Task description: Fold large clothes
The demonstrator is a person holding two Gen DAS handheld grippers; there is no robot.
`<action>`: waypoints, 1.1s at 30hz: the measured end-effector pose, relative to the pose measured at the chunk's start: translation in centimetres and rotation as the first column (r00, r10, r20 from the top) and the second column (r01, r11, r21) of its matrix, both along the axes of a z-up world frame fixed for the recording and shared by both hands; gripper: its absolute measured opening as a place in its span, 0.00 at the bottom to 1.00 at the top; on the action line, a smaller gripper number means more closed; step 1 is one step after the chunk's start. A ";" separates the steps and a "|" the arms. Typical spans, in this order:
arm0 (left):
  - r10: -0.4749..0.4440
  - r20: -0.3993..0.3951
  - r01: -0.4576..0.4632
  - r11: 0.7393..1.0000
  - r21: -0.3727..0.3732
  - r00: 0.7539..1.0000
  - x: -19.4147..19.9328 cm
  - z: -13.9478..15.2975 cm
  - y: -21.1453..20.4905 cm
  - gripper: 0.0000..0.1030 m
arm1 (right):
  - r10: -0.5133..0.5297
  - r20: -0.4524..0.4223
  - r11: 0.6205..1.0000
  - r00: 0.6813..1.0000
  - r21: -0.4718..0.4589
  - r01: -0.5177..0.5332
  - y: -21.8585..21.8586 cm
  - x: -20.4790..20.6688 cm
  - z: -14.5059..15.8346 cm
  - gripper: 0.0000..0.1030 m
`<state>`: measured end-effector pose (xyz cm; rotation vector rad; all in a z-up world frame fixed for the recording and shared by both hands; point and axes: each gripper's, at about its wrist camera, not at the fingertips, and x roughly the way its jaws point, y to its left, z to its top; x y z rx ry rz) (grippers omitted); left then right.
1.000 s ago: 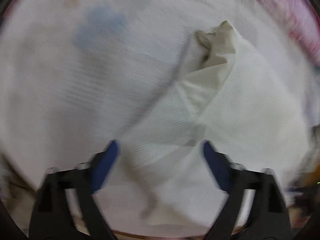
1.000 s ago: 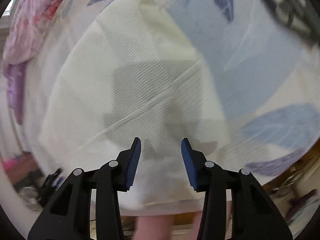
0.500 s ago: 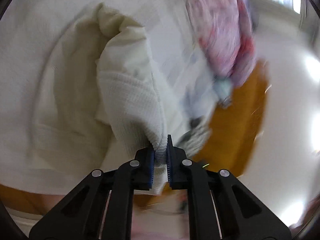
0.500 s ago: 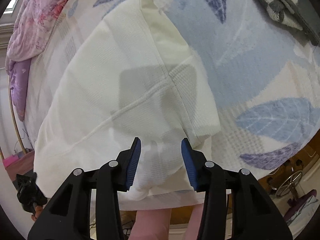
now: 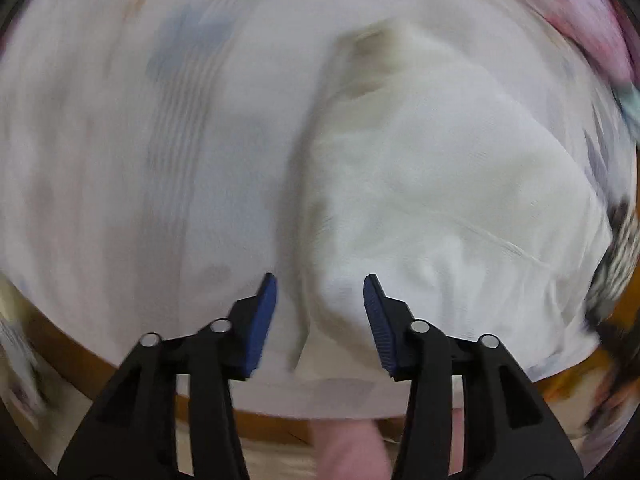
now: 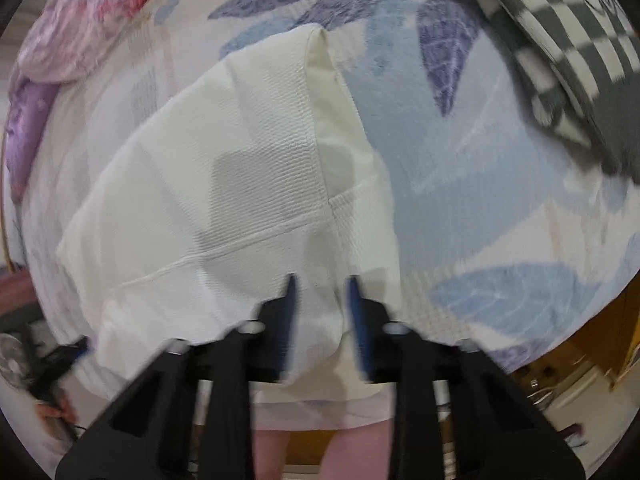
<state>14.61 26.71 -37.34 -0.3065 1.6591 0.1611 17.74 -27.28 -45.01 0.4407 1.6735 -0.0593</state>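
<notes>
A cream ribbed garment (image 5: 440, 184) lies folded on a bed with a blue leaf-print sheet (image 5: 120, 160). In the blurred left wrist view my left gripper (image 5: 320, 308) is open and empty, its jaws to either side of the garment's near left corner. In the right wrist view the same garment (image 6: 224, 200) shows a seam across it. My right gripper (image 6: 320, 312) is open, with a narrow gap between its jaws, just above the garment's near right edge.
A pink and purple floral quilt (image 6: 80, 28) lies at the far left of the bed. A grey and white checked cloth (image 6: 560, 60) lies at the far right. The sheet (image 6: 480, 200) ends at a wooden bed frame (image 5: 120, 372) close to me.
My left gripper was shut on a fold of the garment half a second ago; it has let go and stands open. My right gripper has moved in over the near edge, its jaws narrower.
</notes>
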 end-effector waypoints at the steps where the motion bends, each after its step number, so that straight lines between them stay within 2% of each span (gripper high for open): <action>1: -0.018 0.013 0.018 1.000 -0.009 1.000 0.4 0.0 -0.9 0.18 | 0.020 -0.036 1.000 0.999 0.002 -0.020 0.6 0.4 -1.2 0.16; 2: -0.026 -0.003 0.026 0.999 -0.031 1.000 1.3 -1.1 -1.7 0.15 | 0.046 -0.093 0.999 0.995 0.014 -0.045 1.6 0.7 -3.2 0.16; 3: -0.050 -0.052 0.046 0.997 -0.064 0.997 1.7 -3.7 -3.0 0.09 | 0.062 -0.137 0.998 0.989 0.024 -0.059 1.9 -0.1 -4.6 0.16; 4: -0.066 -0.095 0.060 0.997 -0.056 0.993 2.3 -6.0 -3.5 0.02 | 0.078 -0.179 0.997 0.981 0.025 -0.075 2.6 -0.6 -7.0 0.16; 5: -0.084 -0.169 0.082 0.996 -0.023 0.982 1.2 -9.3 -3.6 0.00 | 0.096 -0.190 0.995 0.977 -0.007 -0.100 3.3 -0.9 -8.6 0.15; 6: -0.087 -0.218 0.089 0.996 -0.002 0.972 0.3 -11.7 -4.0 0.00 | 0.102 -0.193 0.993 0.976 -0.036 -0.111 3.8 -0.7 -8.4 0.14; 7: -0.090 -0.205 0.096 0.995 0.020 0.975 0.3 -11.1 -4.3 0.00 | 0.107 -0.204 0.991 0.973 -0.057 -0.121 4.3 -0.5 -7.3 0.15; 8: -0.097 -0.205 0.103 0.995 0.020 0.974 0.2 -9.8 -4.6 0.00 | 0.105 -0.168 0.994 0.980 -0.018 -0.110 5.2 -0.4 -5.0 0.15; 9: -0.096 -0.170 0.097 0.995 -0.001 0.981 -0.2 -7.7 -5.0 0.00 | 0.113 -0.138 0.994 0.984 0.015 -0.112 5.9 -0.5 -3.6 0.15; 11: -0.113 -0.166 0.114 0.993 -0.006 0.980 -1.3 -6.6 -6.1 0.00 | 0.171 -0.105 0.985 0.980 0.017 -0.170 7.8 -1.2 -2.1 0.15; 12: -0.113 -0.195 0.114 0.993 -0.006 0.974 -2.1 -7.6 -6.1 0.00 | 0.190 -0.114 0.982 0.975 0.002 -0.190 8.4 -1.6 -3.0 0.16; 13: -0.097 -0.223 0.097 0.995 -0.010 0.970 -2.9 -9.4 -5.8 0.00 | 0.197 -0.157 0.979 0.968 -0.013 -0.202 8.8 -2.3 -5.4 0.16; 14: -0.076 -0.231 0.073 0.997 -0.021 0.970 -4.1 -10.9 -5.2 0.00 | 0.192 -0.206 0.979 0.960 -0.024 -0.201 8.7 -3.0 -7.7 0.16; 15: -0.036 -0.206 0.030 0.999 -0.034 0.978 -4.3 -11.3 -5.0 0.01 | 0.162 -0.241 0.984 0.957 -0.028 -0.174 8.4 -3.7 -9.7 0.12; 16: -0.024 -0.220 0.017 0.999 -0.034 0.975 -4.2 -10.6 -4.9 0.01 | 0.129 -0.248 0.989 0.960 -0.035 -0.142 8.2 -3.5 -9.3 0.11; 17: -0.031 -0.239 0.030 1.000 -0.010 0.970 -4.1 -8.8 -5.1 0.02 | 0.129 -0.238 0.989 0.963 -0.036 -0.142 8.5 -3.1 -7.4 0.12; 19: -0.088 -0.164 0.090 0.996 0.004 0.983 -4.4 -5.4 -5.9 0.01 | 0.161 -0.165 0.984 0.973 -0.045 -0.170 9.2 -2.9 -4.1 0.14; 20: -0.126 -0.130 0.125 0.992 -0.019 0.983 -4.8 -4.2 -6.7 0.01 | 0.179 -0.136 0.980 0.974 -0.062 -0.189 9.6 -3.1 -2.7 0.14; 21: -0.130 -0.137 0.126 0.991 -0.035 0.982 -5.0 -4.7 -7.1 0.01 | 0.183 -0.109 0.980 0.977 -0.054 -0.189 9.8 -3.3 -2.0 0.14; 23: -0.117 -0.177 0.109 0.993 -0.055 0.977 -5.6 -7.6 -7.7 0.01 | 0.186 -0.108 0.981 0.977 -0.034 -0.190 9.8 -3.5 -3.9 0.13; 24: -0.112 -0.212 0.104 0.993 -0.049 0.971 -5.8 -9.4 -6.8 0.01 | 0.212 -0.157 0.970 0.965 -0.090 -0.227 9.8 -4.0 -7.1 0.12; 25: -0.100 -0.251 0.089 0.995 -0.054 0.963 -6.5 -11.6 -6.4 0.01 | 0.210 -0.184 0.967 0.960 -0.106 -0.232 9.3 -4.3 -9.5 0.10; 26: -0.080 -0.229 0.068 0.996 -0.058 0.970 -6.5 -11.6 -6.1 0.03 | 0.139 -0.173 0.986 0.975 -0.066 -0.152 8.2 -4.4 -10.5 0.09; 27: -0.072 -0.239 0.057 0.996 -0.068 0.968 -6.4 -10.6 -5.7 0.01 | 0.104 -0.198 0.992 0.975 -0.052 -0.116 7.7 -4.1 -10.1 0.09; 29: -0.090 -0.234 0.079 0.995 -0.056 0.968 -6.5 -8.9 -5.8 0.02 | 0.110 -0.217 0.991 0.970 -0.045 -0.122 7.4 -3.6 -7.8 0.09; 31: -0.156 -0.238 0.153 0.988 -0.031 0.959 -6.8 -6.9 -6.0 0.02 | 0.110 -0.213 0.990 0.971 -0.068 -0.127 6.9 -3.8 -5.5 0.16; 33: -0.171 -0.244 0.170 0.985 -0.025 0.955 -6.9 -5.4 -5.9 0.02 | 0.082 -0.208 0.995 0.975 -0.039 -0.092 5.8 -4.4 -3.3 0.21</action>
